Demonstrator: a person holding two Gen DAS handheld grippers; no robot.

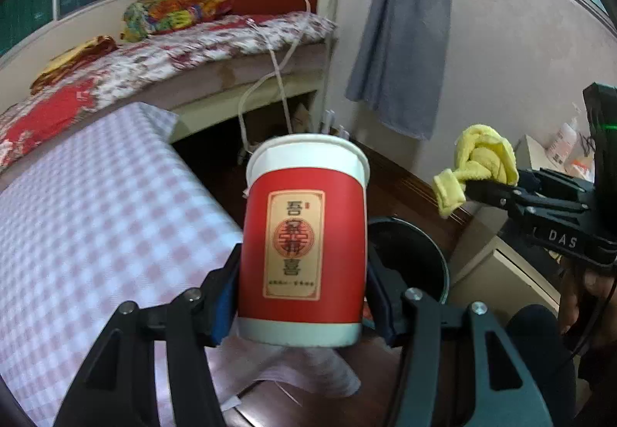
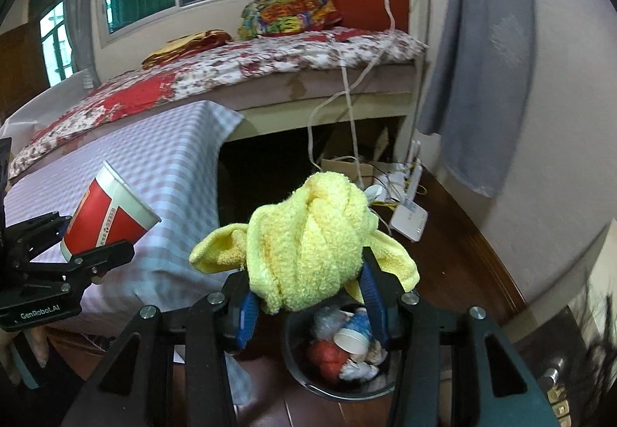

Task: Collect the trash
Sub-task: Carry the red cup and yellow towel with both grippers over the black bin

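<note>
Bin (image 2: 308, 380) rim hides behind the right gripper (image 2: 308, 296), clamped on a yellow cloth (image 2: 308, 242); left gripper (image 1: 302, 296) clamps a red paper cup (image 1: 304, 234) beside the checked worktop (image 1: 96, 203), bed (image 1: 173, 53) beyond.

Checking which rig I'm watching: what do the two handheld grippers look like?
Both are black angular linkage frames with silver bolts and blue finger pads. The left gripper body reads "GenRobot.AI". The right gripper shows white "DAS" lettering, a green light and a thin black cable by the hand.
</note>
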